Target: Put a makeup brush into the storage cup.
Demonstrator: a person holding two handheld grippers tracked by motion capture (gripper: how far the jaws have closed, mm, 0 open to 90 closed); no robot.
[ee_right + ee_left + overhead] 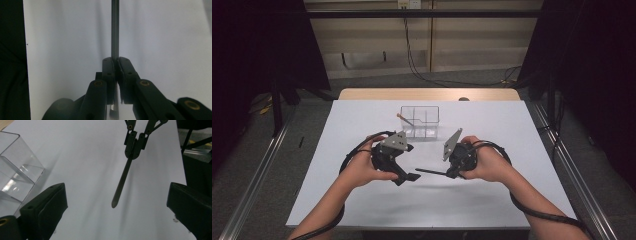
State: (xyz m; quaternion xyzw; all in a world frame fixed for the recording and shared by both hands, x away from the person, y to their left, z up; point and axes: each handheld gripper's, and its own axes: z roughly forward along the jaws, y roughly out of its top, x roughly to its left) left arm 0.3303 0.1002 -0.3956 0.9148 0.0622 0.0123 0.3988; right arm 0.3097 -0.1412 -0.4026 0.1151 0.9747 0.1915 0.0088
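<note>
The right tongs (pixel 451 173) pinch a thin dark metal rod (pixel 430 172); the left tongs (pixel 408 177) gape wide. Keep it level, then bring those over its free tip.

No readable text, label or number appears on anything here.

High view overlooks table (pixel 362 200); tongs views skim it closely.

left gripper (pixel 408 176) at 7 o'clock of table centre, jaws spread wide, nothing between them. right gripper (pixel 449 173) at 5 o'clock, jaws clamped together, pointing toward 9 o'clock.
</note>
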